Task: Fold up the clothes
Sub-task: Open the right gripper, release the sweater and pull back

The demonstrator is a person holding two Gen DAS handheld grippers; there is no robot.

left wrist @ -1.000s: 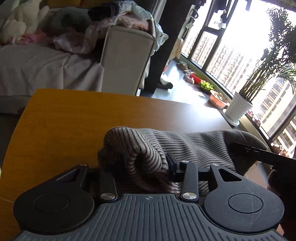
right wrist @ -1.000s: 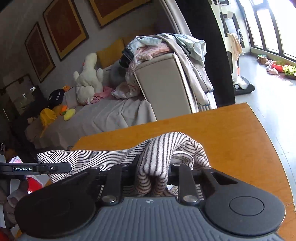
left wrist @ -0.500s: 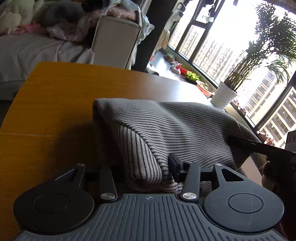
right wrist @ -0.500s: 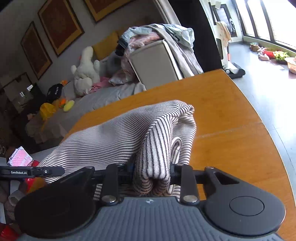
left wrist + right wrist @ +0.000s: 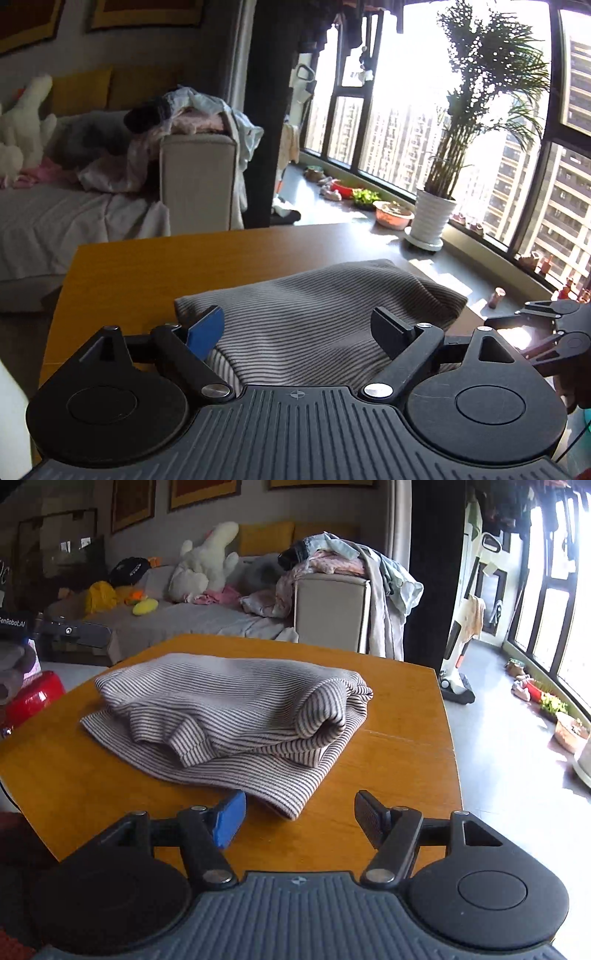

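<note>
Both claws have released the striped garment; "enRobot.AI" label shows.

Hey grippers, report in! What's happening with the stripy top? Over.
Left gripper open, right gripper open. Striped top folded on table. Nothing blocking.

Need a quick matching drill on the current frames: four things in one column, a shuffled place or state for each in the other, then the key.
Things
1. striped garment
2. left gripper
3. potted plant
4. stuffed toy

Place or state
A. on the sofa at the back
B. folded, lying on the wooden table
C. on the sill by the window
D. open, fingers either side of the cloth

Pairs: 1-B, 2-D, 3-C, 4-A
</note>
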